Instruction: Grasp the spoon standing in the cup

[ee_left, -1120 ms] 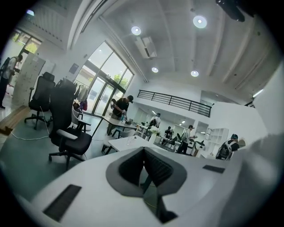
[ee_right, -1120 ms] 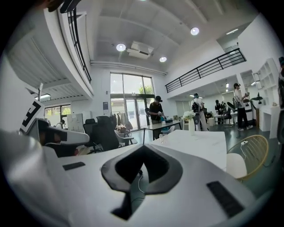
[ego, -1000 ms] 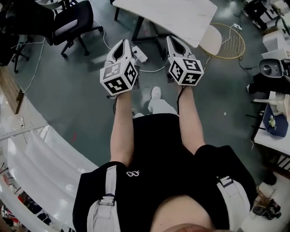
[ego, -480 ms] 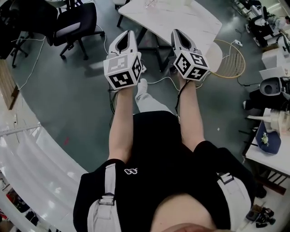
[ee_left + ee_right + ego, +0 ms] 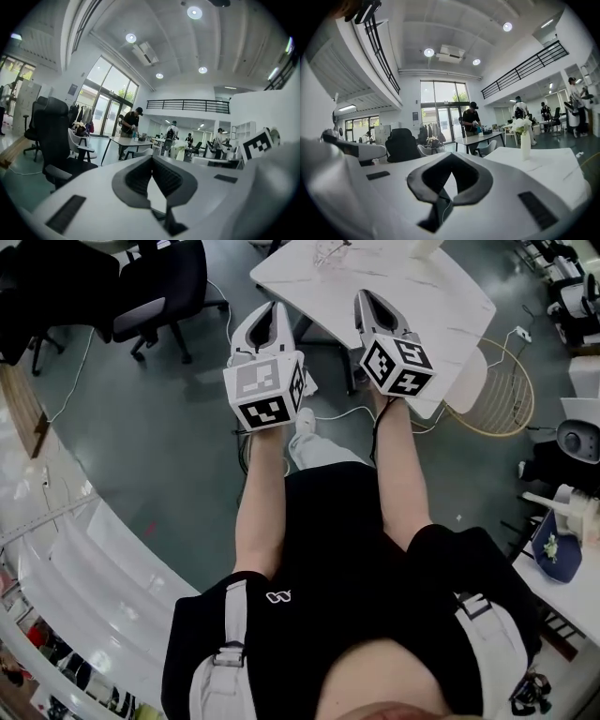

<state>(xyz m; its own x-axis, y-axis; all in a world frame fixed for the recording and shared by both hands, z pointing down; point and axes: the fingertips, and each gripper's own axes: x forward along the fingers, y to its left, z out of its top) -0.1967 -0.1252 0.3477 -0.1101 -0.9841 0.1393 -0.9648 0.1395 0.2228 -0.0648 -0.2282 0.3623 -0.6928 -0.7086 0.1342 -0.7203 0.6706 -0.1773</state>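
Note:
In the head view a clear glass cup [image 5: 330, 251] stands near the far edge of a white table [image 5: 441, 292]; I cannot make out a spoon in it. My left gripper [image 5: 271, 311] is held out over the floor just short of the table's near edge, jaws together and empty. My right gripper [image 5: 365, 298] reaches over the table's near edge, also shut on nothing. In the left gripper view the left gripper [image 5: 151, 157] has its tips meeting. The right gripper [image 5: 450, 155] looks the same in the right gripper view, where a white vase of flowers [image 5: 525, 140] stands on the table [image 5: 543, 173].
A black office chair [image 5: 155, 287] stands on the floor to the left, and a round wire basket [image 5: 506, 390] beside a pale seat to the right. Cables [image 5: 342, 413] run across the floor under the table. A curved white bench [image 5: 94, 587] lies at lower left. People stand at distant tables.
The table has come closer and further into view from the top. Both grippers have gone up and forward toward it, the right one now over its edge. Both jaws stayed shut.

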